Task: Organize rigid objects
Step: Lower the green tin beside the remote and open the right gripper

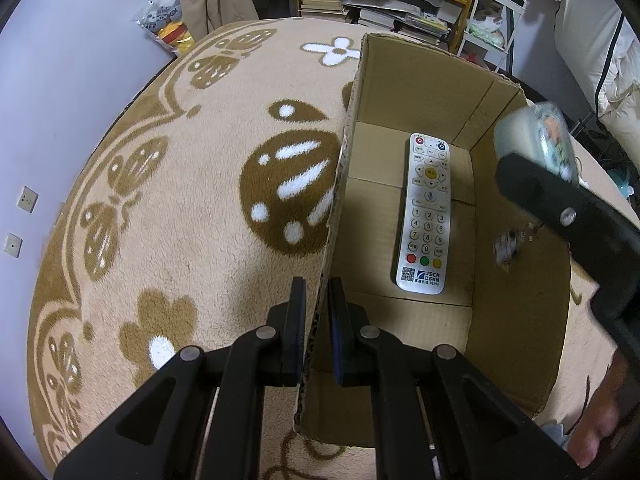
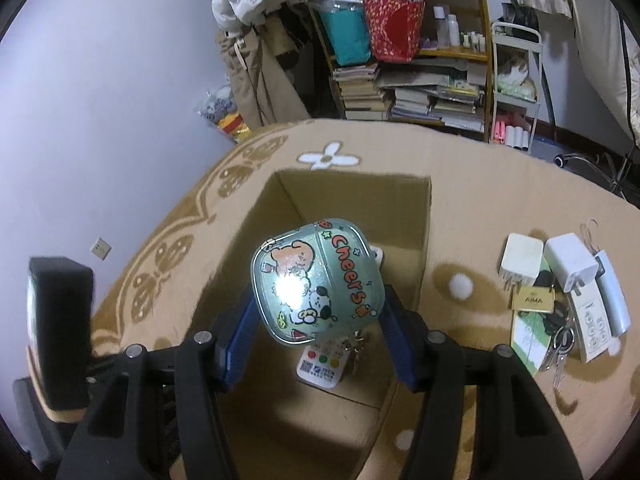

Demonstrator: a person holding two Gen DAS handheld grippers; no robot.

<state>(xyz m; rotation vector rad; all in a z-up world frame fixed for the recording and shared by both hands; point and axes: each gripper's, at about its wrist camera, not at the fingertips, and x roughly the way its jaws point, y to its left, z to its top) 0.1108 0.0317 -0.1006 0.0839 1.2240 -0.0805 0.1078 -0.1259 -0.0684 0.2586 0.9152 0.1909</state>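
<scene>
My left hand-held gripper (image 1: 317, 300) is pinched nearly closed on the left wall of the cardboard box (image 1: 424, 80), one finger outside and one inside, pointing steeply down. The box sits open-topped on a beige table cover with brown bug and flower print (image 1: 180, 208). A white remote control (image 1: 426, 214) lies flat on the box floor, buttons up.

My right hand-held gripper (image 2: 318, 316) holds a mint-green earbud case with cartoon stickers and "Cheers" lettering (image 2: 318, 284) between its blue pads, jaws roughly half spread around it, and it hangs above the box opening, over the remote (image 2: 320, 364). A small keyring charm dangles under the case.

On the cover right of the box, well apart from it: two white plug adapters (image 2: 520, 258), a gold tag marked AIMA (image 2: 534, 300), keys (image 2: 560, 350), and a white power bank (image 2: 612, 296).
</scene>
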